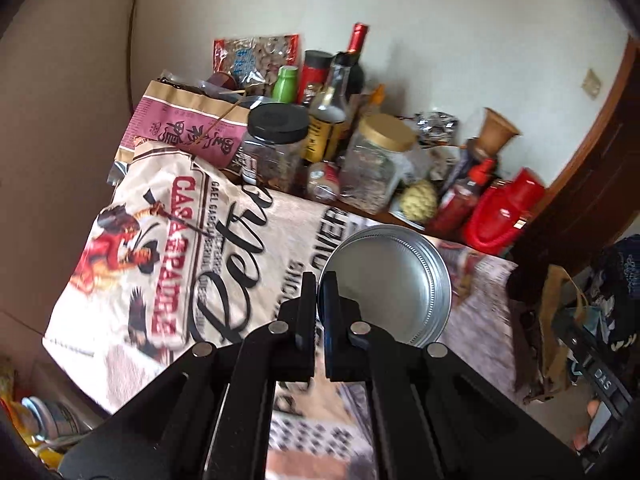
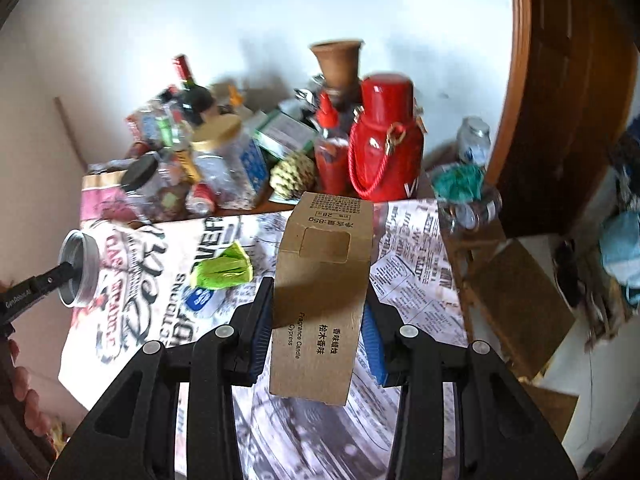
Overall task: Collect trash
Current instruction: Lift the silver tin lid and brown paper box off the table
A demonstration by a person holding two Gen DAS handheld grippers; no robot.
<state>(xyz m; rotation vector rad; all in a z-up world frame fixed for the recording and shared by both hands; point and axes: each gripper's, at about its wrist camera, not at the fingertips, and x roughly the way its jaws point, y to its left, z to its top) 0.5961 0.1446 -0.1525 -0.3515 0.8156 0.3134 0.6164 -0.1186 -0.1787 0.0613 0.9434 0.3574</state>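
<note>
My left gripper (image 1: 319, 312) is shut on the rim of a round silver metal tin (image 1: 394, 284) and holds it above the printed tablecloth (image 1: 160, 264). The tin also shows at the left of the right wrist view (image 2: 80, 268), pinched by the left gripper's fingers (image 2: 48, 280). My right gripper (image 2: 318, 320) is shut on a brown cardboard candle box (image 2: 320, 292), held upright above the table. A crumpled green wrapper (image 2: 222, 268) lies on the cloth left of the box, with a blue and white item (image 2: 200, 298) just below it.
The back of the table is crowded with jars (image 1: 376, 160), bottles (image 1: 328, 120), a red flask (image 2: 384, 140), a clay pot (image 2: 338, 62) and snack bags (image 1: 188, 128). A wooden door (image 2: 568, 80) stands at right. Cardboard boxes (image 2: 520, 304) sit on the floor beside the table.
</note>
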